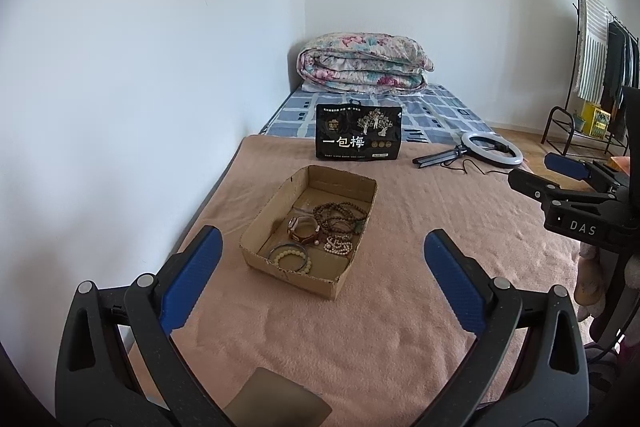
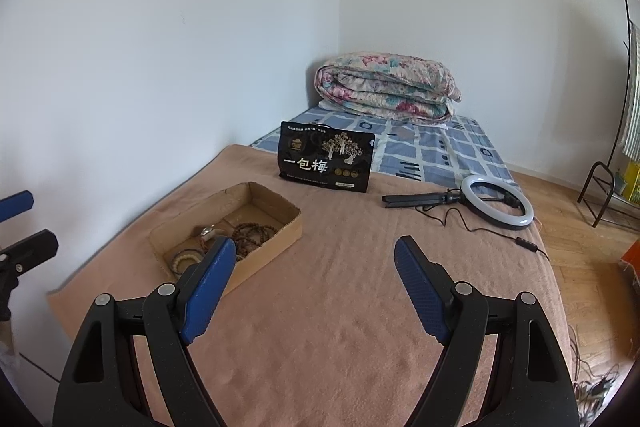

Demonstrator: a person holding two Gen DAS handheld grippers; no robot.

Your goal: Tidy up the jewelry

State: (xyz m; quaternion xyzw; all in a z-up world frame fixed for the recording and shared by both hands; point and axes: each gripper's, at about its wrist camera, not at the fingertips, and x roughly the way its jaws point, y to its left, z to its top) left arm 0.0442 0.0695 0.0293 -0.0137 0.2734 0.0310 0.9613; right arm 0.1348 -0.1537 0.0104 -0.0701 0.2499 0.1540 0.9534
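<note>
A shallow cardboard box [image 1: 256,251] lies on the pink blanket and holds the jewelry: dark wooden bead strands [image 1: 340,215], a brown-strap watch [image 1: 303,228], a pale bead bracelet [image 1: 289,257] and a whitish bead bracelet [image 1: 339,245]. My left gripper [image 1: 322,253] is open and empty, held above the blanket just short of the box. My right gripper [image 2: 314,265] is open and empty, to the right of the box [image 2: 288,227]; its left finger hides part of the beads [image 2: 252,233]. It also shows at the right edge of the left wrist view [image 1: 560,183].
A black snack bag [image 1: 358,139] stands behind the box. A ring light on a folded tripod [image 1: 490,149] lies at the right with its cable. A folded floral quilt [image 1: 364,63] sits at the far end. A wall runs along the left; a clothes rack [image 1: 600,67] stands right.
</note>
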